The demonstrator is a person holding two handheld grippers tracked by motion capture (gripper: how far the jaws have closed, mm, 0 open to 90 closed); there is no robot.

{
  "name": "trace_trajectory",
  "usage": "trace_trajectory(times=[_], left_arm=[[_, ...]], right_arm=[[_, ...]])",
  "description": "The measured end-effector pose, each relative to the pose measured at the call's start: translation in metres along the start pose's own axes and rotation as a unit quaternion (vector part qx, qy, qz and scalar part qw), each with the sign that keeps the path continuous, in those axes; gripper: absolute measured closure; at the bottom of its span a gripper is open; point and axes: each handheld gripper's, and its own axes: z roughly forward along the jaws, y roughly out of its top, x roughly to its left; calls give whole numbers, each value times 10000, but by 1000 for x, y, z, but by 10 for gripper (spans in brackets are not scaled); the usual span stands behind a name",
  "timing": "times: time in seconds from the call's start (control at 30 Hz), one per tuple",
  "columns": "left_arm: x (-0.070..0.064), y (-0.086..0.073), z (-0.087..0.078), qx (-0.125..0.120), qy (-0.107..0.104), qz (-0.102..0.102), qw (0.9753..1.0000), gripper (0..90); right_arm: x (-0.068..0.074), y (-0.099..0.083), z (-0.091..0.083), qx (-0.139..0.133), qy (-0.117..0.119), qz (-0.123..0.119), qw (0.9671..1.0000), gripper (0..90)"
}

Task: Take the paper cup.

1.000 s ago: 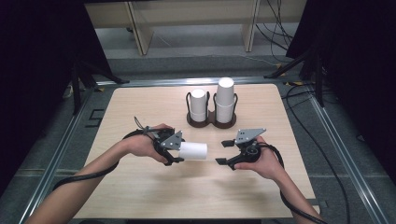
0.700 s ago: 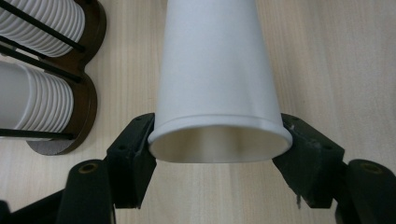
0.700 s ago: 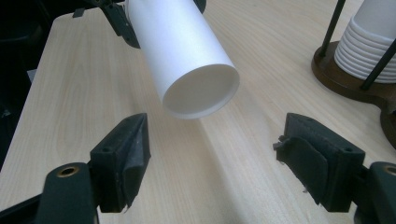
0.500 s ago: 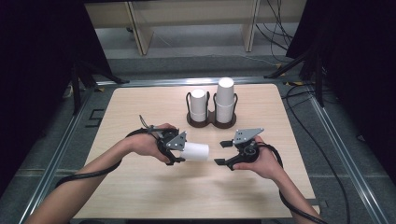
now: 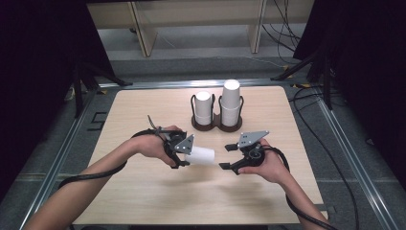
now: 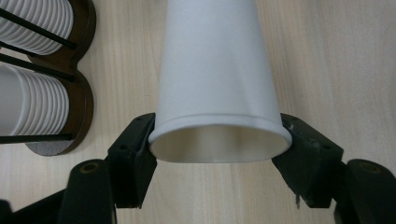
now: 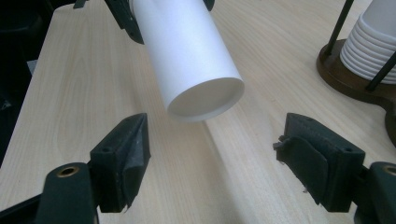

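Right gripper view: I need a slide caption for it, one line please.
Open right gripper faces the closed bottom of a white paper cup held out sideways over the pale wooden table by the left gripper.

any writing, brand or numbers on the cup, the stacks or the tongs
None to read: the white paper cup held in the left tongs is blank inside and out.
The stacked cups in the dark holder are plain white.
The right tongs carry no marking.
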Motion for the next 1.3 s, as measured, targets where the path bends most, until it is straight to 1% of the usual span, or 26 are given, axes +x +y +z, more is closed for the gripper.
trace_trajectory(times=[0.03,0.07,0.13,0.17,0.23,0.27,0.3,0.33,0.37,0.4,0.43,0.47,0.53,0.57,0.6,0.63,0.67,0.7,0.73,0.77,0.8,0.83,0.9,1.23,1.27,1.3], left_arm=[[0,0,1,-18,2,-52,10000,326],[0,0,1,26,-1,-20,10000,326],[1,1,2,45,-4,-38,10000,325],[1,1,2,48,-9,-38,10000,326],[0,1,4,78,-41,-32,10000,325],[0,1,4,83,-49,-18,10000,325],[0,1,5,126,-57,30,9999,325],[-2,1,7,-4,-77,-151,9999,326],[-2,1,7,53,-79,-105,9999,325],[-1,2,7,130,-76,-31,9999,326],[-1,2,7,162,-85,-18,9998,325],[-1,3,7,172,-93,-10,9998,326],[-1,4,7,208,-120,23,9997,326],[-1,5,7,217,-119,28,9997,326],[-1,5,8,240,-151,37,9996,326],[0,6,8,272,-150,103,9995,326],[-2,6,9,218,-154,-7,9996,326],[-2,7,10,172,-147,-24,9997,326],[0,7,8,289,-164,77,9994,326],[-2,8,10,172,-173,-68,9997,326],[0,9,8,309,-169,100,9993,326],[1,9,8,323,-162,136,9993,326],[1,11,7,335,-172,105,9992,326],[2,15,8,438,-223,193,9986,328],[2,16,8,448,-237,194,9985,329],[2,16,8,454,-243,216,9984,329]], right_arm=[[0,0,0,8,24,26,10000,242],[0,0,1,18,26,17,10000,242],[0,1,1,52,4,1,10000,242],[0,1,2,16,-18,2,10000,242],[1,1,1,48,19,15,10000,245],[2,1,2,52,0,-13,10000,246],[2,2,1,75,-5,54,10000,246],[1,2,2,32,-11,-77,10000,246],[1,3,3,45,-19,-82,10000,245],[1,3,3,71,15,-30,10000,246],[1,4,4,64,-4,-103,9999,246],[1,5,4,95,6,-72,9999,245],[1,6,6,104,42,-147,9998,246],[2,7,7,95,22,-138,9999,245],[2,7,7,121,58,-137,9998,246],[2,8,7,146,33,-131,9998,246],[2,8,9,114,34,-144,9998,245],[1,9,9,166,38,-171,9997,246],[2,9,9,184,43,-148,9997,245],[2,10,10,185,55,-167,9997,246],[2,10,11,193,50,-158,9997,246],[2,11,11,194,57,-191,9996,245],[2,12,13,209,61,-194,9996,245],[4,19,18,255,83,-262,9993,238],[4,19,19,232,74,-308,9992,237],[4,20,20,275,82,-260,9992,236]])
